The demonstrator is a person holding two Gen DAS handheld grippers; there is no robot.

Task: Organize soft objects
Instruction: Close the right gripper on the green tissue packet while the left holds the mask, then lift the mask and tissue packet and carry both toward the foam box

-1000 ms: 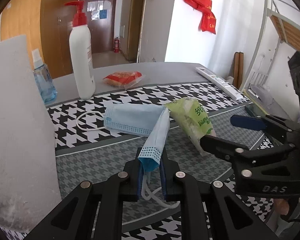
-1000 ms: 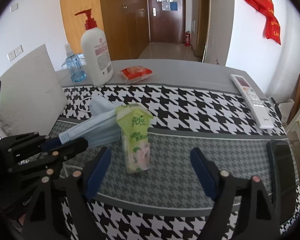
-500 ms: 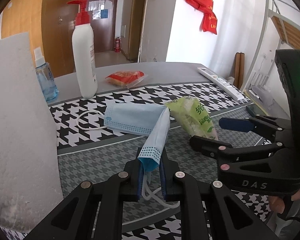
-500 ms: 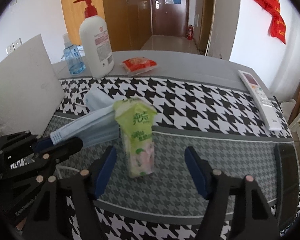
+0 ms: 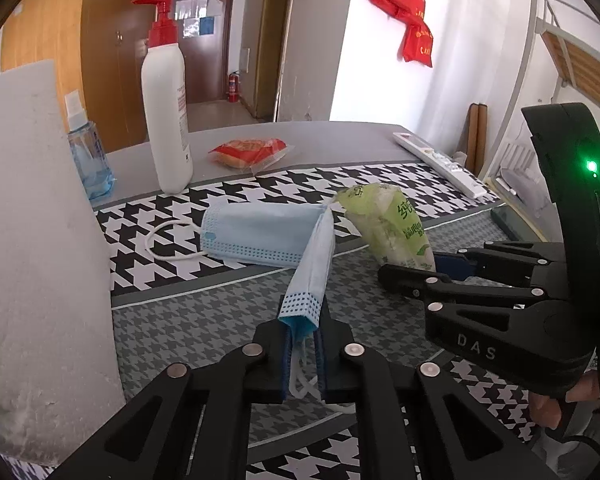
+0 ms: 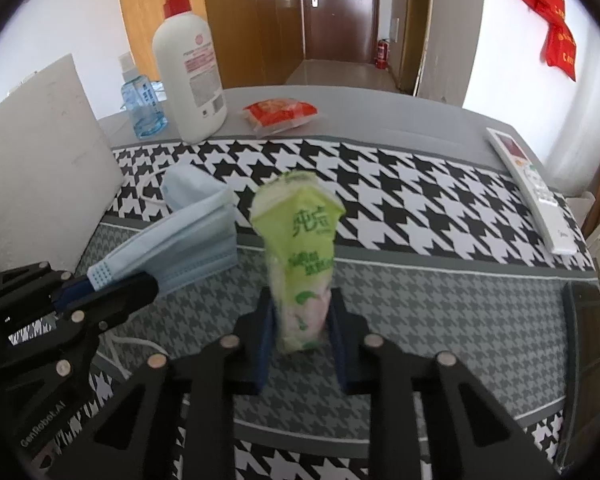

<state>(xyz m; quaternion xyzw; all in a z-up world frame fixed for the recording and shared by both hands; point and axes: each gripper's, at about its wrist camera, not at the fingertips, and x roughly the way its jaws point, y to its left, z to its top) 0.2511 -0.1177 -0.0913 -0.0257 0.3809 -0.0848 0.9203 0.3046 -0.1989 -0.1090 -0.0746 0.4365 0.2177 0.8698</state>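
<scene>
Right gripper jaws just closed from wide onto green tissue pack; pack's long axis points away. Left gripper unmoved, clamped on blue mask corner.

Left gripper: angled downward, jaws clamped on corner of blue face mask, lifting that end off the cloth. Right gripper: just right of left gripper, angled downward, jaws just closed in, pads pressing base of green tissue pack. Fingertip visible beneath right gripper body.
</scene>
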